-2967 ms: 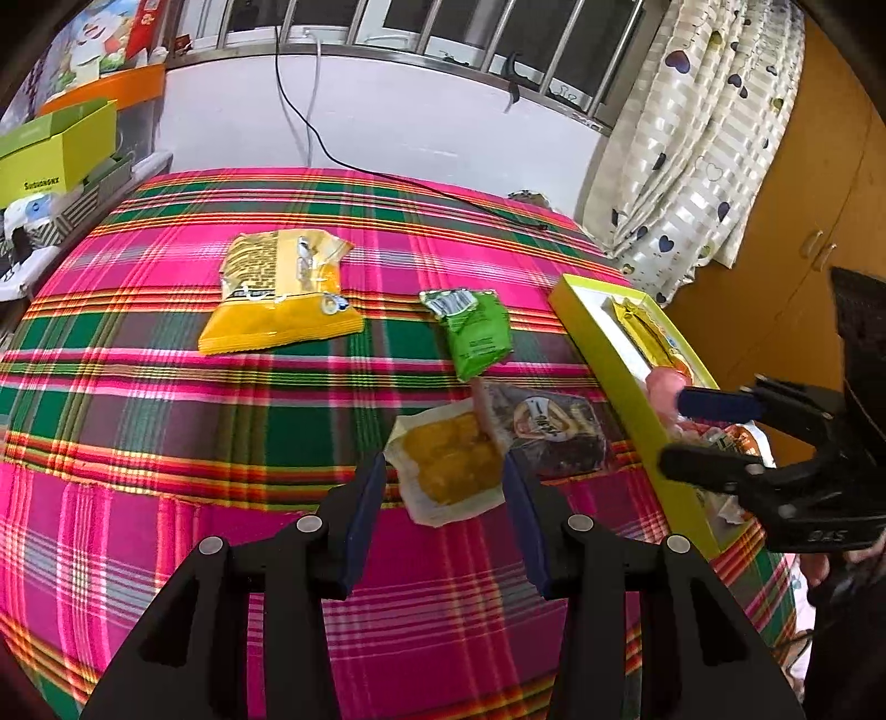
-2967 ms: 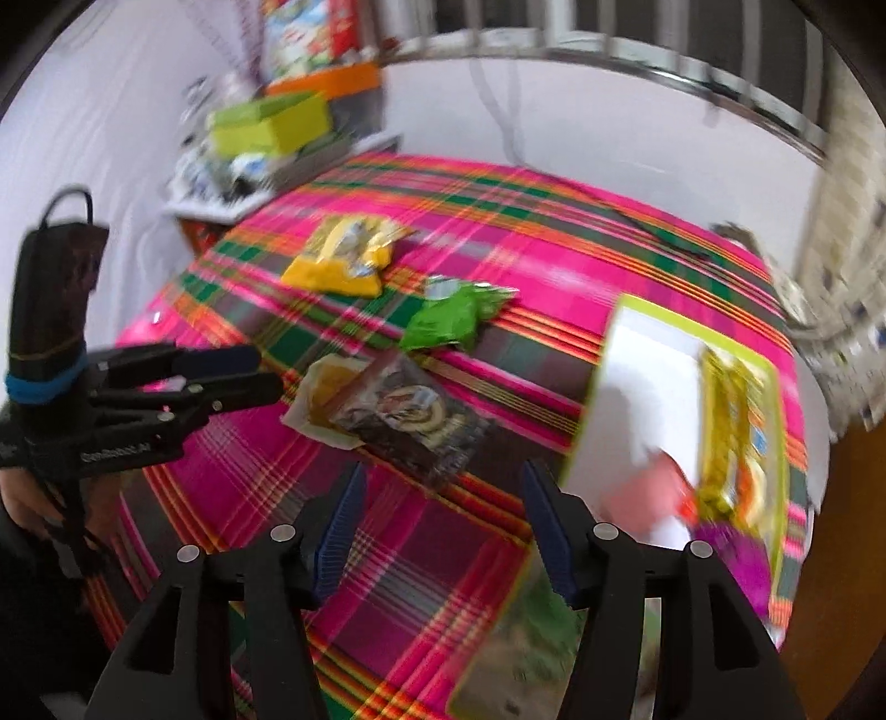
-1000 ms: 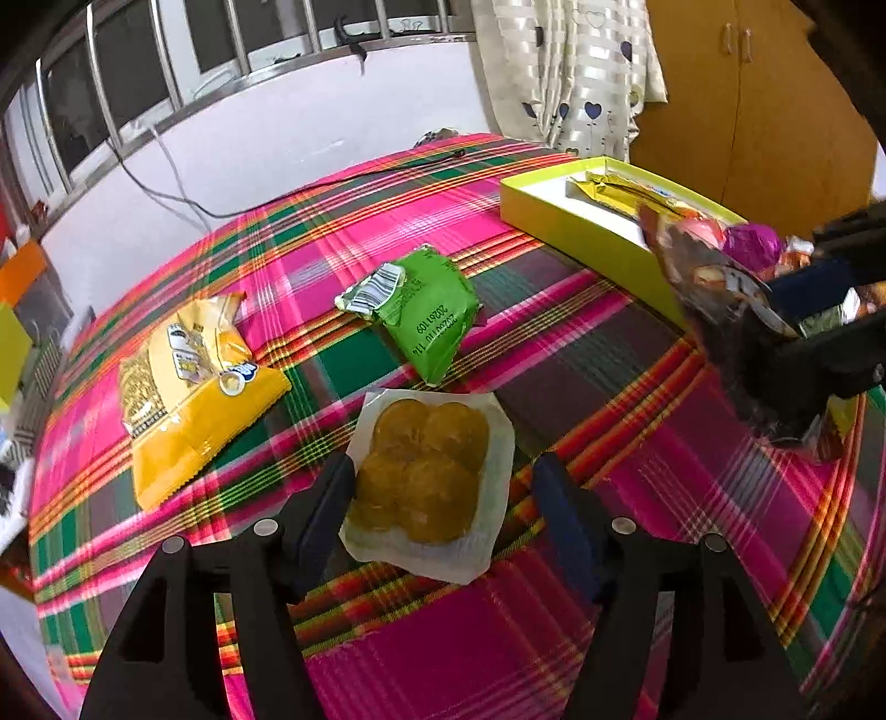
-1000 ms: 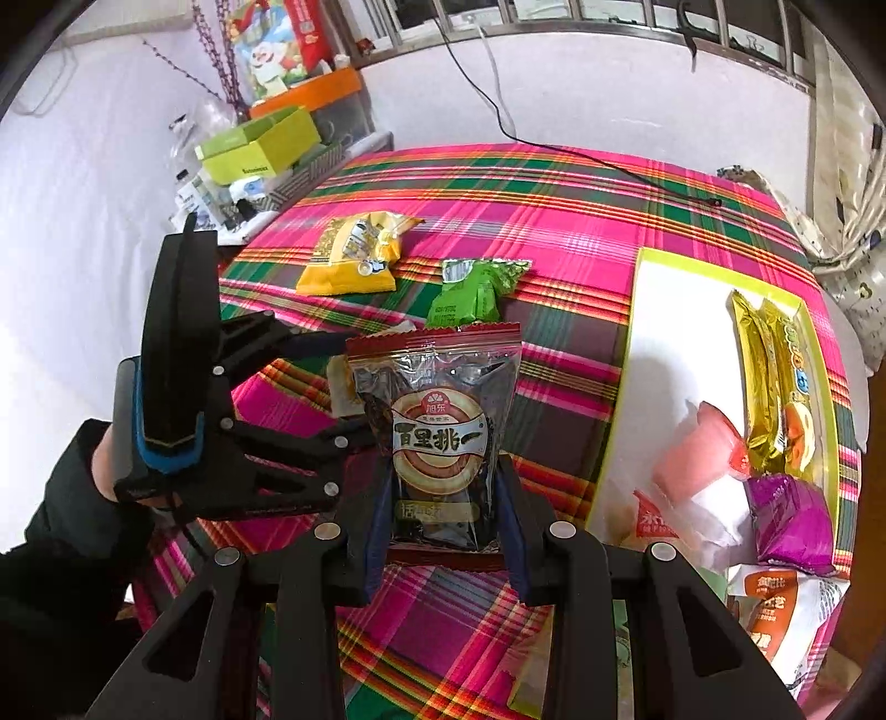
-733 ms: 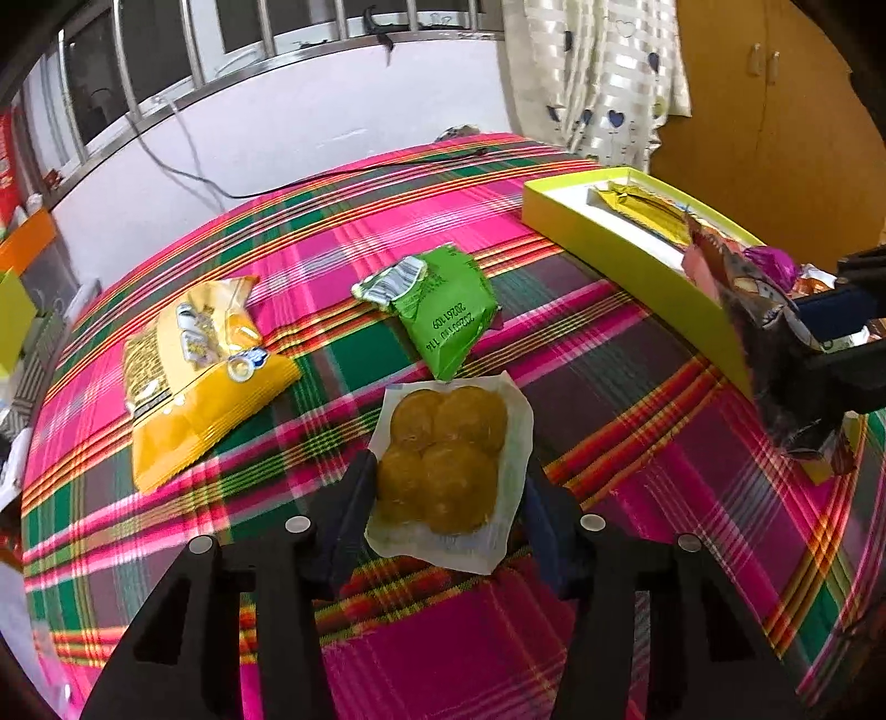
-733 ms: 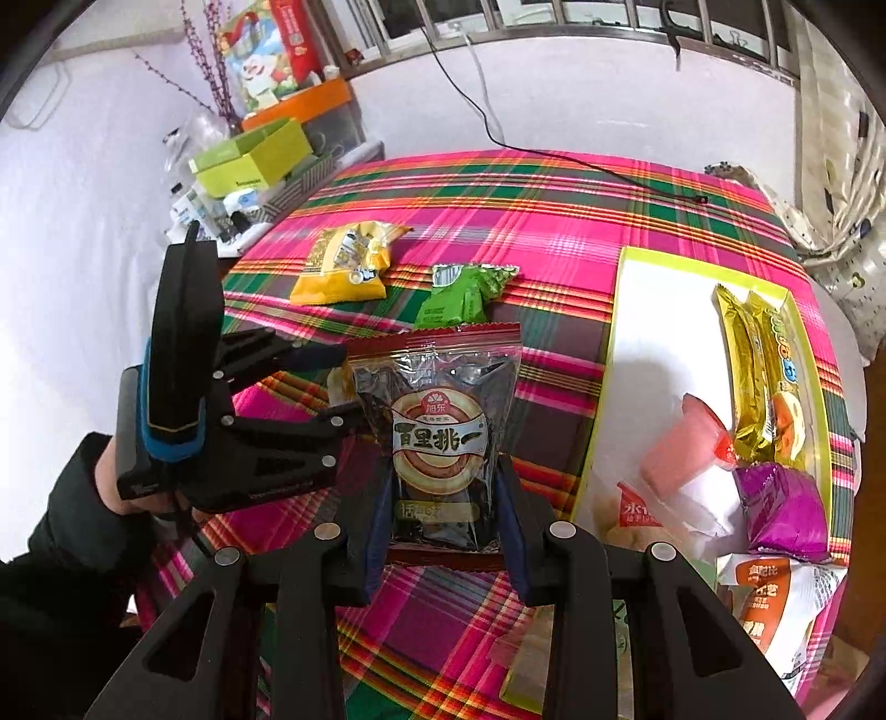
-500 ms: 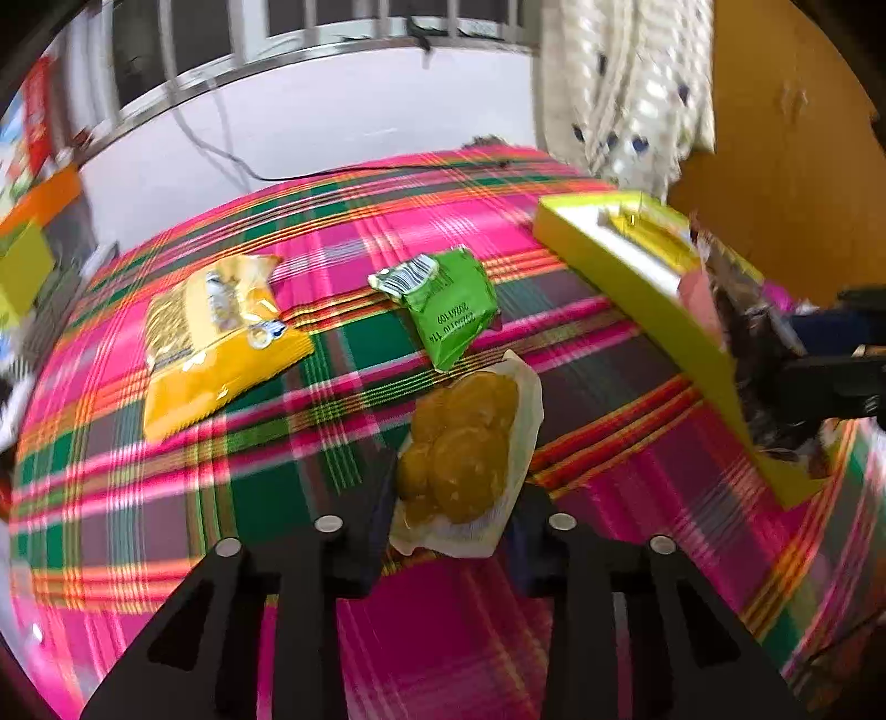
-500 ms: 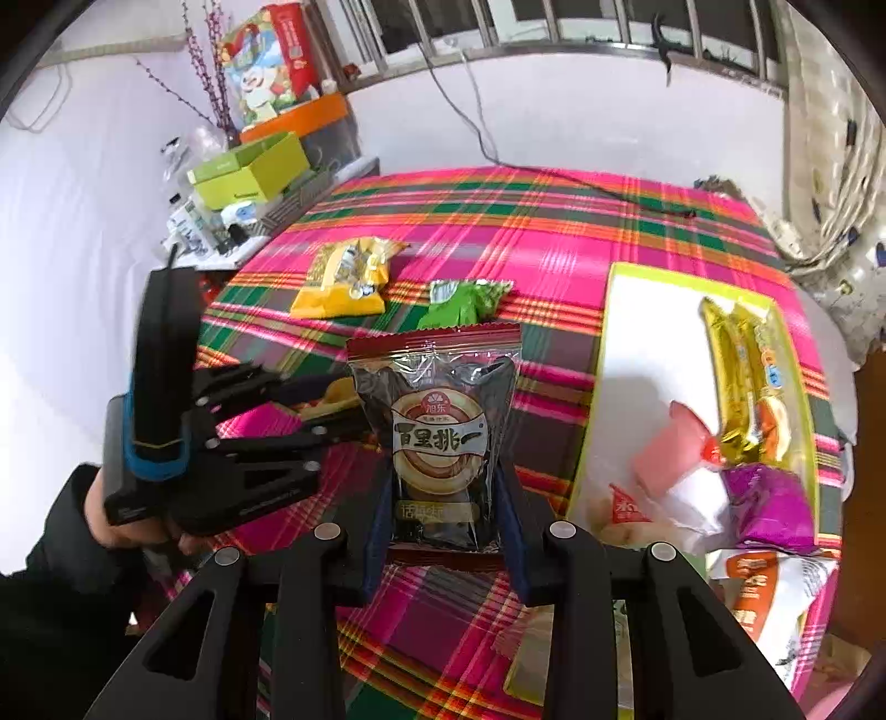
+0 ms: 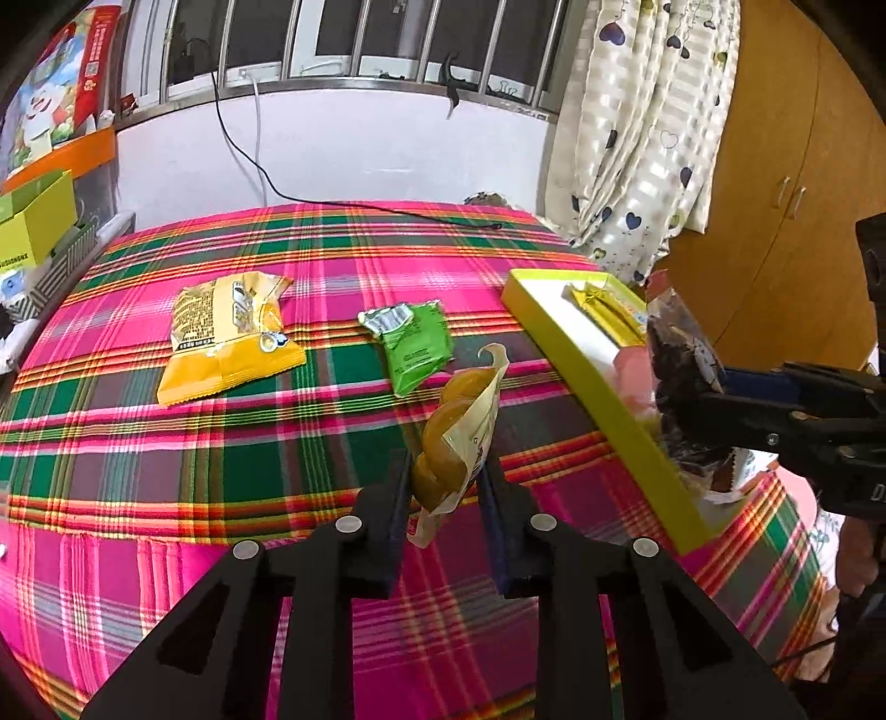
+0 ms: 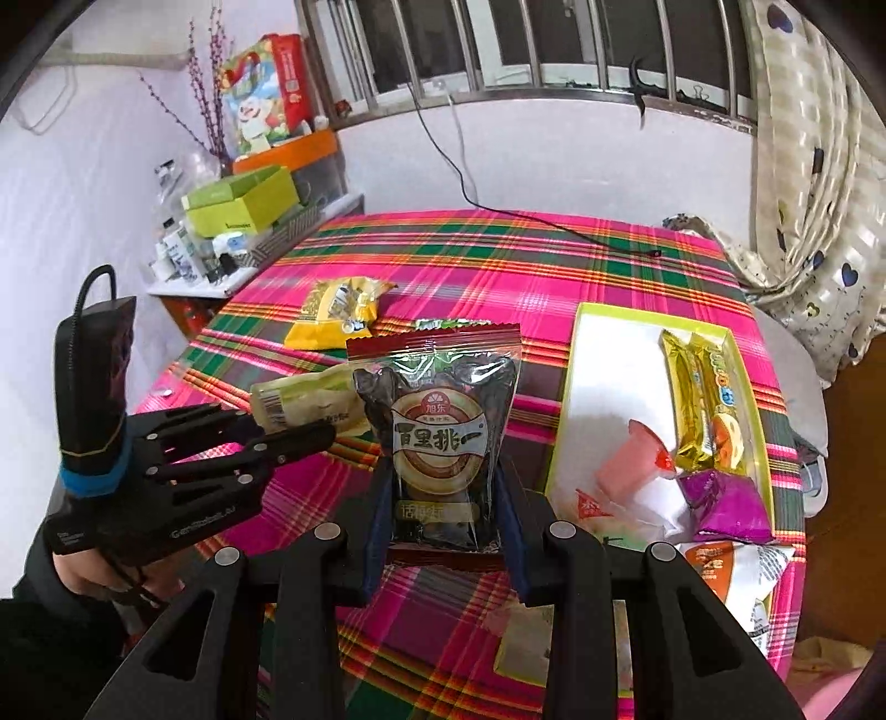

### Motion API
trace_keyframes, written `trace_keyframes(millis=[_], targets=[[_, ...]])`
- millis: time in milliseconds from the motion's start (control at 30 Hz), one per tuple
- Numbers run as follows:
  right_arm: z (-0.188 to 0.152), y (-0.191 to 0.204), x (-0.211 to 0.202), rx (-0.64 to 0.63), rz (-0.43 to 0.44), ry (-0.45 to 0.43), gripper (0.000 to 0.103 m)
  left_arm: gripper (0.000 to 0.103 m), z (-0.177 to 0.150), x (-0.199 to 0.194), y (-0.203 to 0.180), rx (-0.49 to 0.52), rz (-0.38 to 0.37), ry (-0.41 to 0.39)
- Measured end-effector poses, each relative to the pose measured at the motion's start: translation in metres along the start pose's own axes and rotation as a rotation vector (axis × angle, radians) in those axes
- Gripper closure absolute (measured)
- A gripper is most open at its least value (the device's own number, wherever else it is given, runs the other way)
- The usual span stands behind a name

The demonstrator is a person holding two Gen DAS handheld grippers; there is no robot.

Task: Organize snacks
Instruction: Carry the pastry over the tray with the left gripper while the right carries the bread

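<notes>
Right wrist: your right gripper [image 10: 446, 501] pinches dark plum pack [image 10: 440, 437] | yellow tray [image 10: 570, 387] lies right | left gripper [image 9: 446, 487] clamps cake pack [image 9: 459, 437].

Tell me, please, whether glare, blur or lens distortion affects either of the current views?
Left wrist view: sharp, with strong fisheye bending of the window bars and dark corner vignetting; the cake packet in the left tool is clear. Right wrist view: also sharp, with glare streaks on the glossy plum bag in the right tool; its label stays legible.
</notes>
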State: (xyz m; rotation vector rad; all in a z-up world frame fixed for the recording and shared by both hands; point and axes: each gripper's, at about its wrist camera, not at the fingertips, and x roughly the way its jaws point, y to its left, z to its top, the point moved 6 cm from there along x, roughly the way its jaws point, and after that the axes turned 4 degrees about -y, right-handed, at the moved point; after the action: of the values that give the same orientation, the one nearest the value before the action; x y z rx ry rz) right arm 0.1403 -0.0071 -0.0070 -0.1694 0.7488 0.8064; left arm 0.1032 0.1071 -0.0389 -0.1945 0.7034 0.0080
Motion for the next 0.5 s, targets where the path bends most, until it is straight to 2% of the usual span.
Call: trace_keyframes(millis=[500], targets=[[-0.001,-0.011,-0.022,0.021,-0.021,-0.058,0.071,0.078,0.011,-0.022,-0.030,0.019,-0.033,-0.043]])
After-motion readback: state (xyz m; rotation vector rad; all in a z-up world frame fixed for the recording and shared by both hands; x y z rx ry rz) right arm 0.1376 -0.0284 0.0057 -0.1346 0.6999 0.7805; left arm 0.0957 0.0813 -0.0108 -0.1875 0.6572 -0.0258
